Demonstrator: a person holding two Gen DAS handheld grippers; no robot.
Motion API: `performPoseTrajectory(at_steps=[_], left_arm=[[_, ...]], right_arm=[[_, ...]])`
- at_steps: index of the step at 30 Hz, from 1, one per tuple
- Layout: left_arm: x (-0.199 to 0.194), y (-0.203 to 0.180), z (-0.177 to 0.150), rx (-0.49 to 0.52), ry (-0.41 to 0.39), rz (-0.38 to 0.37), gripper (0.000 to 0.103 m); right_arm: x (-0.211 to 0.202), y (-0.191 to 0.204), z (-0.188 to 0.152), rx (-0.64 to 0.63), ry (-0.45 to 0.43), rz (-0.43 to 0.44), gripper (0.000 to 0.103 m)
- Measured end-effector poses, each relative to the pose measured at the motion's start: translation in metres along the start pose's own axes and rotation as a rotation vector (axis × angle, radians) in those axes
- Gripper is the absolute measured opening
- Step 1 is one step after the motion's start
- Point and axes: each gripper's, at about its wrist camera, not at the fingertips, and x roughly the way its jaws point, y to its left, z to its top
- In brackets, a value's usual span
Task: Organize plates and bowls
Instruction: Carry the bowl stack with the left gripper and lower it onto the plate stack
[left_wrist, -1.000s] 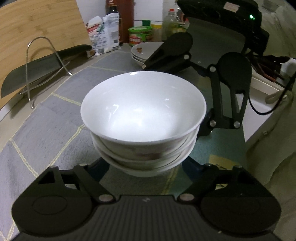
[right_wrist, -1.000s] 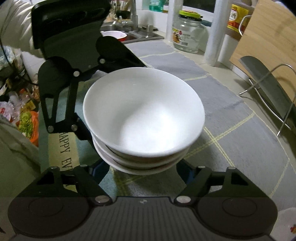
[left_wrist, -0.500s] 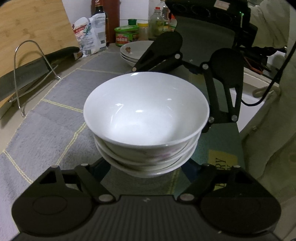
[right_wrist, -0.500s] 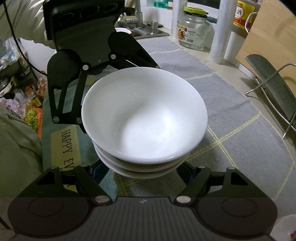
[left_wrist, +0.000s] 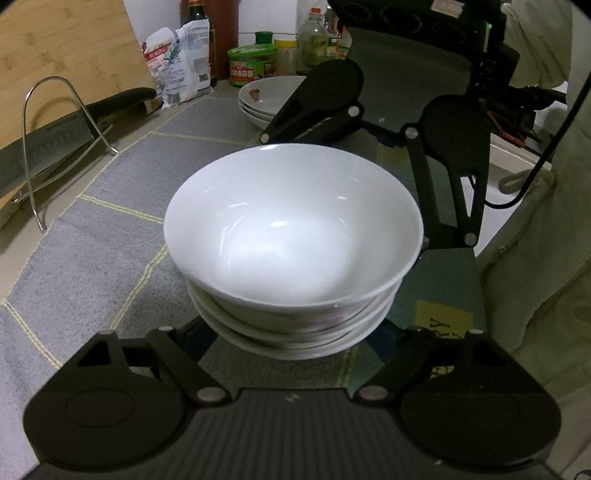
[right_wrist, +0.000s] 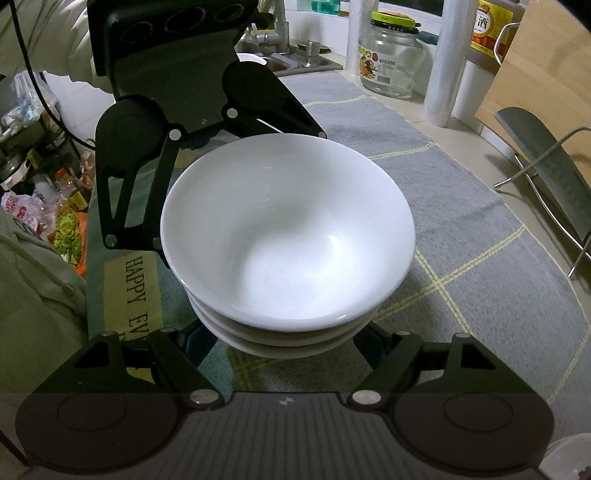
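The tabletop (left_wrist: 110, 236) is covered by a grey mat (right_wrist: 480, 236) with yellow lines. Near its middle stands the stack of white bowls (left_wrist: 291, 236) — the landmark here. The left tool (left_wrist: 291, 343) reaches in from one side of the stack, the right tool (right_wrist: 291, 339) from the opposite side, each with its fingers either side of the lowest bowl. The left jaws have just been opening, with the stack between them; whether either tool's pads press the bowls cannot be told. Beyond the stack sit stacked plates (left_wrist: 266, 99) — well apart from it. A cleaver (left_wrist: 48, 136) leans in a wire rack (left_wrist: 55, 110) left of the stack.
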Motion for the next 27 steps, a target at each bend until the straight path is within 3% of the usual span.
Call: performPoseTrajectory(at_steps=[14,27], left_arm=[[-0.004,-0.018,0.018,-0.004,0.002,0.044,0.085],[0.005,-0.053,0.072,-0.012,-0.006,0.096,0.085]], right_arm=[[-0.024,0.003,-0.007,-0.031,-0.007,-0.008,0.083],[-0.071,-0.014,-0.035,-0.076,-0.025,-0.002,0.083]])
